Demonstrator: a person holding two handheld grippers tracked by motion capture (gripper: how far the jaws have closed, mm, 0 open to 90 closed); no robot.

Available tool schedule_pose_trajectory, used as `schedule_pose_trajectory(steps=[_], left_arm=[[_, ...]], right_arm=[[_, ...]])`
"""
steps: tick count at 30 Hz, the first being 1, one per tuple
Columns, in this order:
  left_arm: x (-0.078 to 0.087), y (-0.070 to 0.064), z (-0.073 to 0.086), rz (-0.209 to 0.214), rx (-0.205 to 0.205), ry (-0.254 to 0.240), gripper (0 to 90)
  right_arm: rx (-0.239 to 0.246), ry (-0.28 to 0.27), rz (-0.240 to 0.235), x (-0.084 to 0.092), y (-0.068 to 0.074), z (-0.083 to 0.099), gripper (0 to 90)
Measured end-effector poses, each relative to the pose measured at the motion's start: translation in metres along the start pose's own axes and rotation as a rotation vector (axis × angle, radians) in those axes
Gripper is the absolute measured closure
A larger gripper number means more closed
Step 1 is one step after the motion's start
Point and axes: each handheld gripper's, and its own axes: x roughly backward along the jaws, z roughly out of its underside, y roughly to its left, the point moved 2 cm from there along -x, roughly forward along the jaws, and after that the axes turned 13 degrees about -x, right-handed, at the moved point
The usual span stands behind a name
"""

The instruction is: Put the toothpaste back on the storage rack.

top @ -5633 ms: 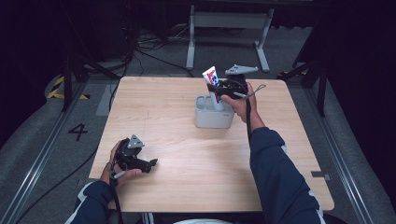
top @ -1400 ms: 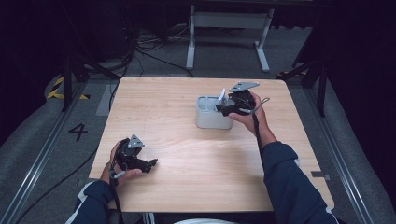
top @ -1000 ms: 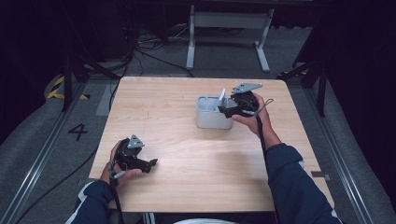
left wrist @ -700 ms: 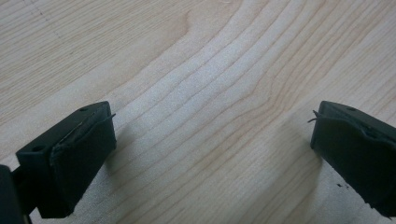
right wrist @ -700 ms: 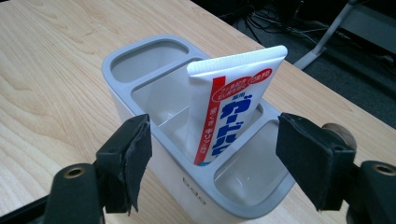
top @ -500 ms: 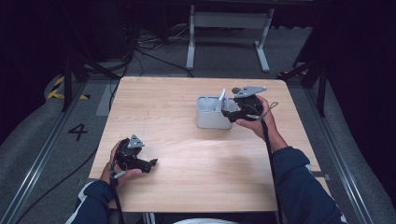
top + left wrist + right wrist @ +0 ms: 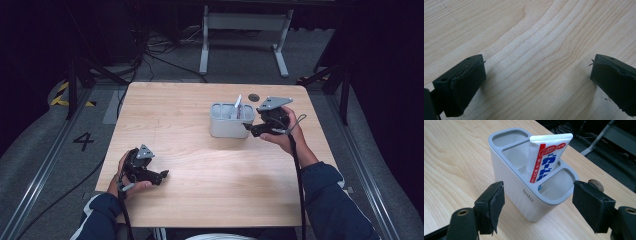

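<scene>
A light grey holder with three compartments stands on the wooden table, right of centre. A white toothpaste tube with red and blue print stands tilted in its middle compartment, its flat end poking up. My right gripper is just right of the holder, level, pointing at it. Its jaws are open and short of the holder's near wall, touching nothing. My left gripper rests near the front left of the table, open over bare wood.
A small dark round disc lies on the table behind the holder, also visible past the right jaw. Beyond the far edge stand a metal frame and cables on the floor.
Earlier the right gripper held the tube above the holder; now the tube stands in it. Over the last second the right hand has drawn back to the right. The left hand stayed still.
</scene>
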Motion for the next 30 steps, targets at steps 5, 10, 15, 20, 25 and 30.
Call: schedule_pose_trajectory(steps=[5,10,15,20,25,30], left_arm=[[0.0,0.0,0.0,0.001,0.001,-0.005,0.5],[0.0,0.0,0.0,0.001,0.001,-0.005,0.5],[0.0,0.0,0.0,0.001,0.0,-0.005,0.5],[0.0,0.0,0.0,0.001,0.0,-0.004,0.5],[0.0,0.0,0.0,0.001,0.0,-0.005,0.5],[0.0,0.0,0.0,0.001,0.0,-0.005,0.5]], right_arm=[[0.012,0.015,0.014,0.006,0.001,0.007,26.6],[0.01,0.015,0.004,0.01,0.002,0.015,26.6],[0.021,0.018,0.003,0.014,0.004,0.024,26.6],[0.046,0.028,-0.01,0.015,0.01,0.038,26.7],[0.068,0.039,-0.014,0.018,0.014,0.052,26.7],[0.076,0.052,-0.017,0.023,0.015,0.064,26.7]])
